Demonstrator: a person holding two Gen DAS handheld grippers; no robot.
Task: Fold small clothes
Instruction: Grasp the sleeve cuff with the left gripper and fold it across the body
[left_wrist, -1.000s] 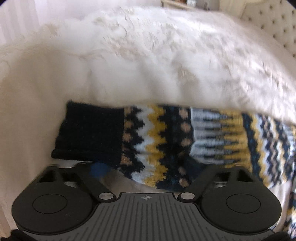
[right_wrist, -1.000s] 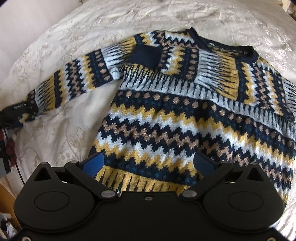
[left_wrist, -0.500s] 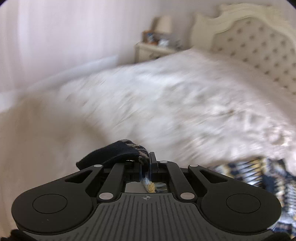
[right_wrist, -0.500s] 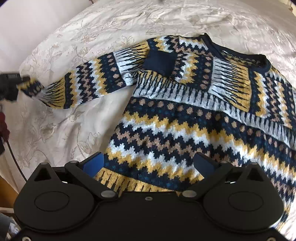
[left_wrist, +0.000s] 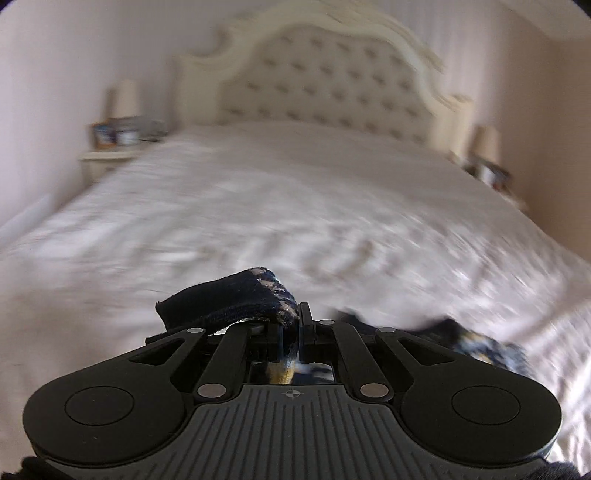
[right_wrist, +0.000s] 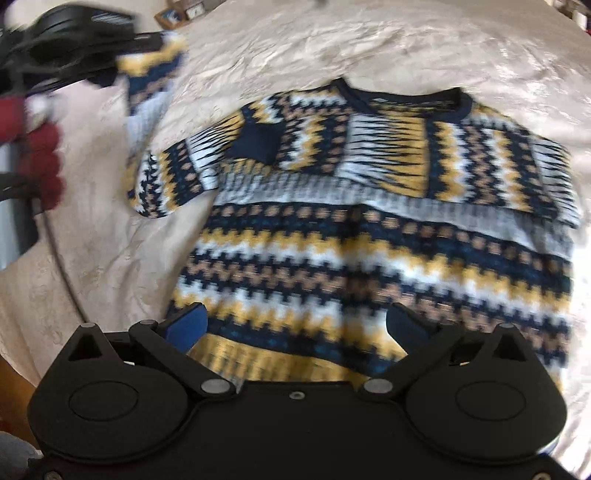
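Soft, washed-out daylight, heavy motion blur in both views, fisheye bending and dark corners.

The left gripper (left_wrist: 291, 332) is clamped on the dark navy cuff (left_wrist: 225, 299) of a patterned sweater sleeve, the knit bunched between its closed jaws and folded over to the left above the bed (left_wrist: 258, 206). More of the sweater (left_wrist: 476, 343) lies blurred on the pale bedspread low at the right. Beyond stand a tufted cream headboard (left_wrist: 325, 85) and a nightstand (left_wrist: 107, 155) on the left carrying a lamp (left_wrist: 123, 98).
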